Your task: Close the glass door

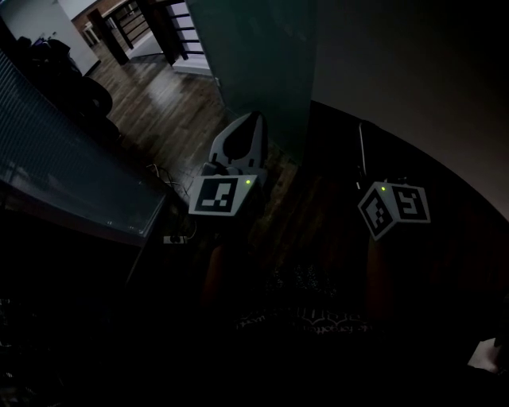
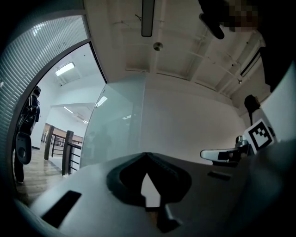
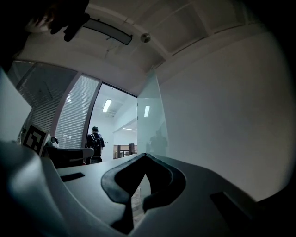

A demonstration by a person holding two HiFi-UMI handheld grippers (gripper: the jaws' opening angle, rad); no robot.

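The frosted glass door (image 1: pixel 258 60) stands open ahead, its panel running along the white wall (image 1: pixel 413 71). In the head view my left gripper (image 1: pixel 256 119) is shut and empty, its tip just short of the door's lower edge. My right gripper (image 1: pixel 360 127) is shut too, empty, seen edge-on near the wall. In the left gripper view the glass door (image 2: pixel 118 127) fills the middle behind the closed left gripper (image 2: pixel 147 155). In the right gripper view the door's free edge (image 3: pixel 152 115) rises straight above the closed right gripper (image 3: pixel 145 156).
A doorway opens left of the door onto a wooden floor (image 1: pixel 151 99) with a dark railing (image 1: pixel 139 24). A person with a backpack (image 3: pixel 95 143) stands beyond it. A glass partition with blinds (image 1: pixel 56 171) runs along the left. Cables (image 1: pixel 171 191) lie on the floor.
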